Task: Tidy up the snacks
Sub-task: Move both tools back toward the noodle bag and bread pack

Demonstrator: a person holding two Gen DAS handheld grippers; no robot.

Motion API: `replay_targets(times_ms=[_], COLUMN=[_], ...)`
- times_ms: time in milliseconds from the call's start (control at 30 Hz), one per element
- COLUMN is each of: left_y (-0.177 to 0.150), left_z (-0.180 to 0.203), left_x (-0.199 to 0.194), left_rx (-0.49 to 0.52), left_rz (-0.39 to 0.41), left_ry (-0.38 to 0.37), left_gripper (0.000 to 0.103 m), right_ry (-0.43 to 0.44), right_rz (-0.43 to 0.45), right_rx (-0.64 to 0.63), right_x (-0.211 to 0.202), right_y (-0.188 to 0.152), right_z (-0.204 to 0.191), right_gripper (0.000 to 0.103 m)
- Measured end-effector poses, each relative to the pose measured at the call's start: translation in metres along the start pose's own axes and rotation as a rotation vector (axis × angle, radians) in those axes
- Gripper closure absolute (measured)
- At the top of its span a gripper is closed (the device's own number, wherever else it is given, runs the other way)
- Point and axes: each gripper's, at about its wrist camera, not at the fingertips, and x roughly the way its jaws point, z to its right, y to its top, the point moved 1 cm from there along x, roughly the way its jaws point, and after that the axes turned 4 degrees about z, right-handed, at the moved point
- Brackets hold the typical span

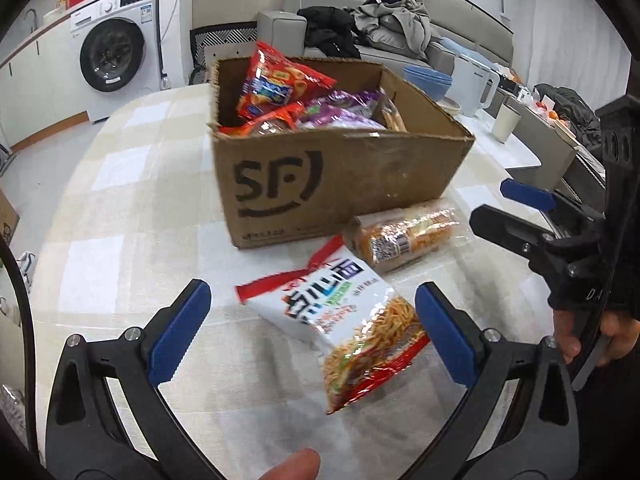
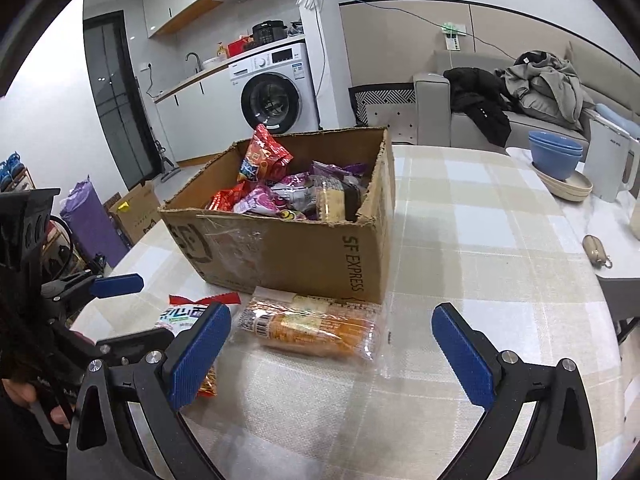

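A brown cardboard box [image 1: 332, 176] marked SF stands on the checked tablecloth, filled with several snack bags [image 1: 276, 84]. In front of it lie a white and red noodle snack bag [image 1: 340, 328] and a clear pack of orange biscuits [image 1: 404, 236]. My left gripper [image 1: 312, 336] is open, its blue pads on either side of the noodle bag without touching it. My right gripper [image 2: 332, 352] is open too, hovering just before the biscuit pack [image 2: 312, 328]. The box [image 2: 288, 248] sits behind the pack. The noodle bag [image 2: 188, 316] is partly hidden by the left pad of the right gripper.
Blue bowls [image 2: 556, 152] on a beige plate, a white kettle [image 2: 608, 164] and a small pouch [image 2: 596, 252] stand on the table's right side. A sofa with clothes [image 2: 536, 88] and a washing machine [image 2: 276, 92] lie beyond. The table edge runs at left.
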Motion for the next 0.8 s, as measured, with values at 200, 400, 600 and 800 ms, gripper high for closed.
replay_targets(times_ms=[200,400,600,800], left_y=[-0.004,-0.008,-0.01,-0.004], left_z=[0.011,0.015,0.014,0.008], left_x=[0.02,0.035,0.036,0.033], left_rx=[-0.016,-0.027,0.023,0.024], left_rz=[-0.039,-0.054,-0.059,-0.055], left_ry=[-0.009,0.014,0.038,0.033], left_gripper=[0.001,0.001,0.001,0.001], right_ry=[-0.026,-0.023,-0.031,-0.009], right_rz=[-0.01,-0.016,-0.051,-0.119], right_rx=[-0.004,-0.006,0.004,0.04], right_x=[0.0,0.0,0.009,0.028], right_y=[0.0,-0.001,-0.004,-0.009], right_z=[0.004,0.005,0.011,0.012], right_gripper=[0.001,0.001,0.001,0.001])
